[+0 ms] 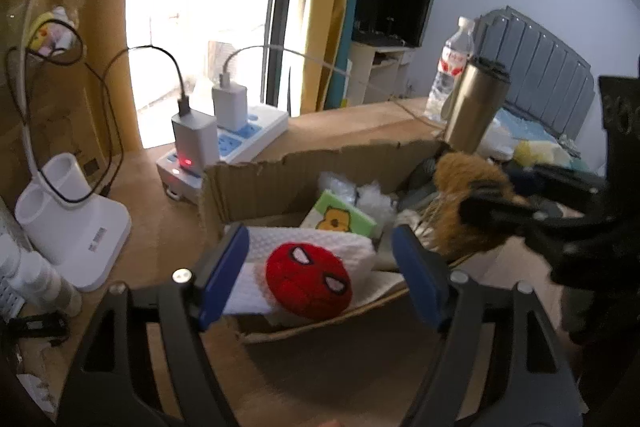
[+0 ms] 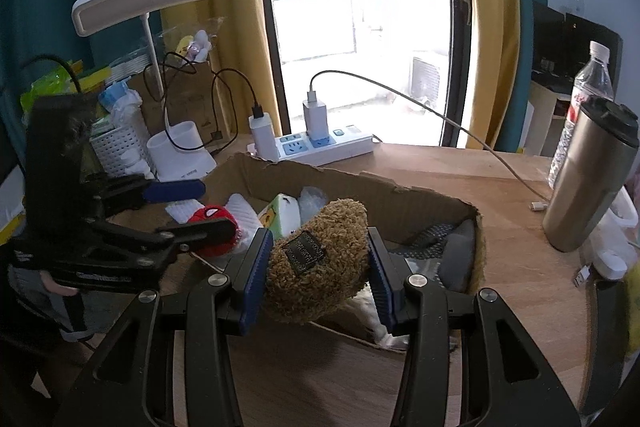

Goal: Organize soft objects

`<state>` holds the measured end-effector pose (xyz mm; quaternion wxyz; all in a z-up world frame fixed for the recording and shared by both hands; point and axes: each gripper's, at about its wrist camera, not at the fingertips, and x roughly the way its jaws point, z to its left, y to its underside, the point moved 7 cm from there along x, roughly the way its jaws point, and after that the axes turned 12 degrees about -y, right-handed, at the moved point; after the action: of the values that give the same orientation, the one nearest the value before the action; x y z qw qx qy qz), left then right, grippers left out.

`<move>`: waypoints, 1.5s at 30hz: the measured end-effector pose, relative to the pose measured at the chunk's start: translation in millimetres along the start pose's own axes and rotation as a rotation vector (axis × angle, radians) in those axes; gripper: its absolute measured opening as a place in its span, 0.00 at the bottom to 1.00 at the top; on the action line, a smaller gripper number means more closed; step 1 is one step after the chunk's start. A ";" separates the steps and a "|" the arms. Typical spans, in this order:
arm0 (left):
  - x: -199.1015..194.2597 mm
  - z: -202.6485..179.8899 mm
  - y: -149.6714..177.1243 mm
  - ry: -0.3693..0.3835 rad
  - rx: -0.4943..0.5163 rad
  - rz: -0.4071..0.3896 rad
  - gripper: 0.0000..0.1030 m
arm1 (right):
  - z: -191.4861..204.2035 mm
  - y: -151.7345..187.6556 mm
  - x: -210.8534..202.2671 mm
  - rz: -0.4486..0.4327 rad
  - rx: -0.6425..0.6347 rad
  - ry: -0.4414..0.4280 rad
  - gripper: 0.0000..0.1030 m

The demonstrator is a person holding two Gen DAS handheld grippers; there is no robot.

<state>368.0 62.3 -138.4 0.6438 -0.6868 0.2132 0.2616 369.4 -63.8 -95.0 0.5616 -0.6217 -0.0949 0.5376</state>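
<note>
A torn cardboard box [image 1: 280, 167] [image 2: 360, 181] lies on the wooden desk. Inside it, a red spider-mask plush [image 1: 308, 281] [image 2: 212, 217] rests on a white quilted cloth [image 1: 320, 245]. My left gripper [image 1: 320, 277] stands open around the plush, its blue pads clear of both sides. My right gripper [image 2: 317, 233] is shut on a brown fuzzy plush [image 2: 316, 263] [image 1: 460, 187] with a dark label, held over the box's near right part. A green-and-white pack [image 1: 340, 217], clear plastic wrap and grey fabric [image 2: 456, 255] also lie in the box.
Behind the box sit a white power strip [image 2: 332, 147] with two chargers and a lamp base [image 1: 76, 223]. A steel tumbler [image 2: 588, 183] and a water bottle [image 2: 588, 83] stand to the right. A white cable [image 2: 480, 143] crosses the desk. A white basket [image 2: 116, 147] sits at the left.
</note>
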 end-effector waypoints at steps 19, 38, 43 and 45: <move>0.8 32.9 16.6 -0.037 -0.083 0.021 0.73 | 9.4 16.4 59.4 0.101 0.019 -0.012 0.48; -41.1 22.0 12.8 -0.057 -0.077 -0.031 0.74 | 20.8 6.6 19.5 0.026 -0.017 0.050 0.70; -61.8 15.7 13.6 -0.065 -0.068 -0.055 0.74 | 27.8 4.7 -6.2 -0.004 -0.021 0.070 0.70; -71.0 13.5 13.9 -0.070 -0.062 -0.070 0.75 | 30.1 4.6 -15.9 -0.014 -0.021 0.077 0.70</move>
<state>303.3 71.4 -104.6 0.6379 -0.7040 0.1584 0.2692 337.4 -58.9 -83.5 0.5622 -0.6471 -0.0834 0.5082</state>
